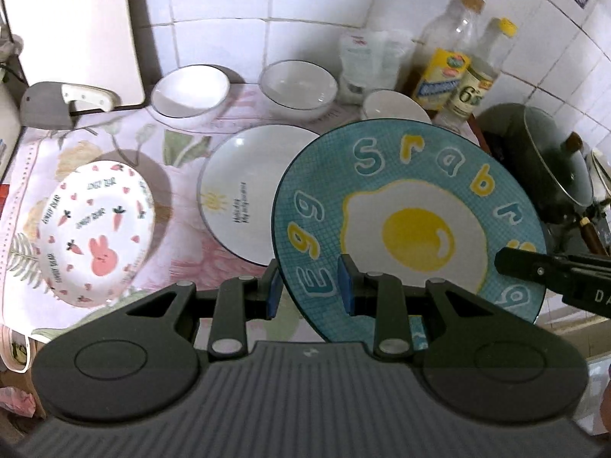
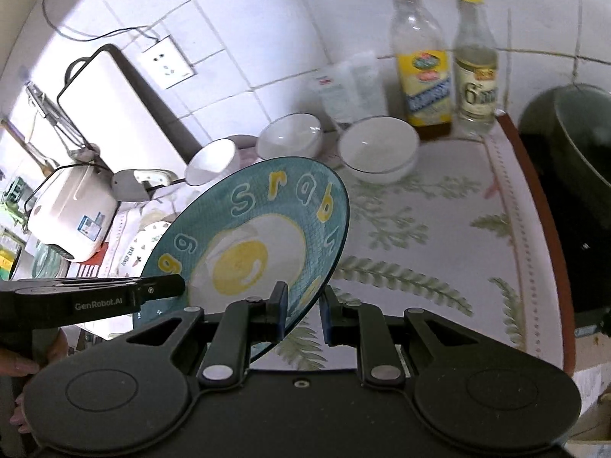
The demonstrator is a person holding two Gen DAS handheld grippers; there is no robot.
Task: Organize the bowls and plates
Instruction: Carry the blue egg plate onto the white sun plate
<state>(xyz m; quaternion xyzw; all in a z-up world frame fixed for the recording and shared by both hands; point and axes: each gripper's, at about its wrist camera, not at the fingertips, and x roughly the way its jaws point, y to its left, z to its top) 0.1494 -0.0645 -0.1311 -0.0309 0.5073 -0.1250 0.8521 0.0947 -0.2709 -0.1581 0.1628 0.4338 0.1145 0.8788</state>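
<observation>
Both grippers clamp the tilted egg plate [image 1: 404, 206] by its rim: left gripper [image 1: 310, 286] at one edge, right gripper [image 2: 303, 311] at the opposite, above the countertop [image 2: 439, 236].

The blue egg plate [image 1: 408, 206] hides part of the white sun plate [image 1: 244, 191].

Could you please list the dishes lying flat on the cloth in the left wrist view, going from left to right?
Bunny plate → sun plate; to their right the egg plate is held tilted above the cloth, overlapping the sun plate's edge.
</observation>
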